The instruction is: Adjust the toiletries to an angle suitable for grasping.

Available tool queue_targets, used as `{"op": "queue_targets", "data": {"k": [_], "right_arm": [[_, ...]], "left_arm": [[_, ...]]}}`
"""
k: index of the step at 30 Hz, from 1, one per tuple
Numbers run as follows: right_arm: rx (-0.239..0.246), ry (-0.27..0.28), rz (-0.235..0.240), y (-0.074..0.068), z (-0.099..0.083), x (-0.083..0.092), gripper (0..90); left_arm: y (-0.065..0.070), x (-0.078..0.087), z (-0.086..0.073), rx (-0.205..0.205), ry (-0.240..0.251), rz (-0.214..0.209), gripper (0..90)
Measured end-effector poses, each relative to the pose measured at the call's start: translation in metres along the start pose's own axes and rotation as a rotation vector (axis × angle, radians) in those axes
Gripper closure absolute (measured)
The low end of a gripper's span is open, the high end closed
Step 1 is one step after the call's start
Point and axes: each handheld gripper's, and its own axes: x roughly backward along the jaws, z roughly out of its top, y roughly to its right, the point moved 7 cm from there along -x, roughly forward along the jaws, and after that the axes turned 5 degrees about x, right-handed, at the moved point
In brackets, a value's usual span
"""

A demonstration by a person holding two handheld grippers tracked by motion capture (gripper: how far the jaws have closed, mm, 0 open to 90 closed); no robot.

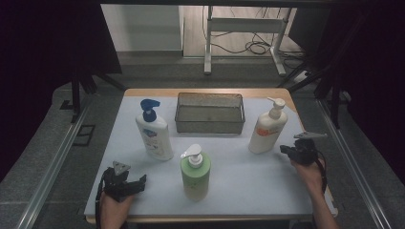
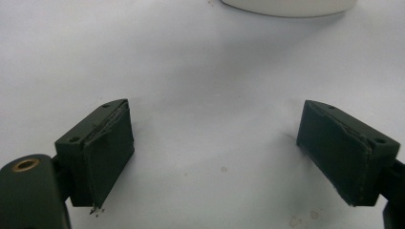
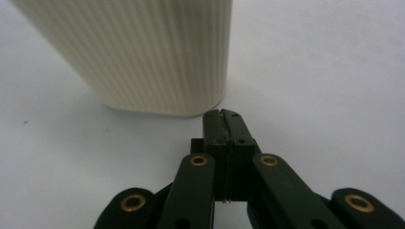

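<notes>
Claw (image 3: 224, 114) closed beside cream bottle (image 3: 143, 52) edge

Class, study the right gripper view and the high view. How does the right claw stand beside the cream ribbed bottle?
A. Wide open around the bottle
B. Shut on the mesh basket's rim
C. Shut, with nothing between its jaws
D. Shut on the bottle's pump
C: the right claw has its jaws pressed together, empty, just in front of the cream bottle.

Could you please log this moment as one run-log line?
right tool: shut, empty, beside cream bottle | left tool: open, empty | basket: empty
</notes>
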Motion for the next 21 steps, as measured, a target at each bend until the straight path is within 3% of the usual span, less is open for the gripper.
{"op": "queue_targets", "data": {"k": [8, 16, 21], "right_arm": [[-0.028, -0.004, -0.02, 0.009, 0.01, -0.014, 89.7], [-0.027, -0.01, -0.023, 0.018, 0.014, -0.031, 89.6], [-0.02, 0.024, -0.016, 0.023, 0.019, -0.037, 89.5]], "left_arm": [[0.0, 0.0, 0.0, 0.0, 0.0, 0.0, 12.0], [0.0, 0.0, 0.0, 0.0, 0.0, 0.0, 11.9], [0.0, 0.0, 0.0, 0.0, 0.0, 0.0, 11.9]]}}
